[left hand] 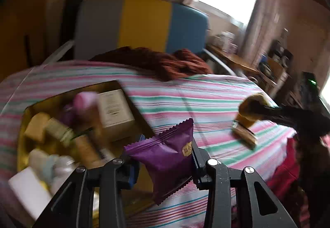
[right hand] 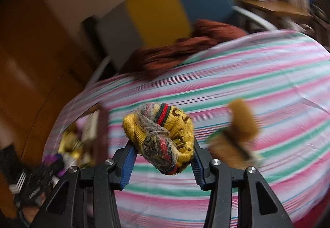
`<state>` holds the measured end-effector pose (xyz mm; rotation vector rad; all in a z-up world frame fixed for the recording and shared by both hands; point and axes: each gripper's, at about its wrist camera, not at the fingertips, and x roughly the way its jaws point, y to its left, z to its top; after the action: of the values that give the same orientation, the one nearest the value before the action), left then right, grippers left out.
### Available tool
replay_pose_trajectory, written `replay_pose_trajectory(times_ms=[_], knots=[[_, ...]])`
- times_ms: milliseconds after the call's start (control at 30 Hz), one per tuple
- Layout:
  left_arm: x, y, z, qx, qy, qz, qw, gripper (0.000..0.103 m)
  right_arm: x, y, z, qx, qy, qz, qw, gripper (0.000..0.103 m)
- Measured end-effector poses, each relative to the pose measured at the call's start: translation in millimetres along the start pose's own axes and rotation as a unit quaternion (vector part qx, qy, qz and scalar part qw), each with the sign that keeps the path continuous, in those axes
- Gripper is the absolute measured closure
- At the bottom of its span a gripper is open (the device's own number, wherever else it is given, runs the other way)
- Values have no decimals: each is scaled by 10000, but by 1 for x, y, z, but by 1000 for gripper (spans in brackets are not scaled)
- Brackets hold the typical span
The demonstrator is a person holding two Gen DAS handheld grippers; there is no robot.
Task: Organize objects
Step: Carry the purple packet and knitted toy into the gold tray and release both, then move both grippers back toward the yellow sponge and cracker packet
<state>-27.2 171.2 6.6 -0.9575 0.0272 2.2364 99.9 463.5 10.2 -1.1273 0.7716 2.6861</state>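
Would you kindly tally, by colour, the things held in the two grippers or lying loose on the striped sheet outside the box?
Purple: 1, the snack packet in the left gripper.
Yellow: 1, the knitted bundle in the right gripper.
Brownish: 1, a blurred item on the sheet.
Rust-red: 1, the crumpled cloth.
Total: 4.

The purple packet [left hand: 167, 157] looks like matt foil with crimped edges; the yellow bundle [right hand: 163, 135] is rough knitted cloth; the striped sheet [left hand: 206, 102] is smooth woven fabric.
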Motion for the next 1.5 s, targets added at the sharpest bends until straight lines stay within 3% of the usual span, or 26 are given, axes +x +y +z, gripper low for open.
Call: replay_pose_trajectory(times_ms=[233, 533, 633, 767, 1000, 1267, 1500], knots=[[-17, 71, -16, -877, 33, 404, 9953, 62, 34, 98, -26, -934, 544, 865, 9904, 55], [-39, 121, -24, -1617, -132, 427, 9858, 62, 77, 163, -57, -1585, 1103, 1103, 9750, 52], [-39, 120, -25, -1617, -117, 346, 9862, 62, 88, 171, -65, -1702, 1282, 981, 9721, 48], [-27, 111, -29, -1502, 61, 266, 9883, 58, 101, 173, -75, -1760, 1455, 753, 9707, 31], [-15, 105, -38, -1470, 298, 290, 9883, 52, 106, 167, -79, -1637, 1530, 719, 9719, 31], [-33, 96, -26, -1151, -67, 673, 9910, 40, 97, 175, -78, -1738, 1370, 616, 9733, 31], [-40, 85, -22, -867, -175, 1018, 9909, 35, 93, 181, -82, -1874, 1228, 419, 9737, 30]])
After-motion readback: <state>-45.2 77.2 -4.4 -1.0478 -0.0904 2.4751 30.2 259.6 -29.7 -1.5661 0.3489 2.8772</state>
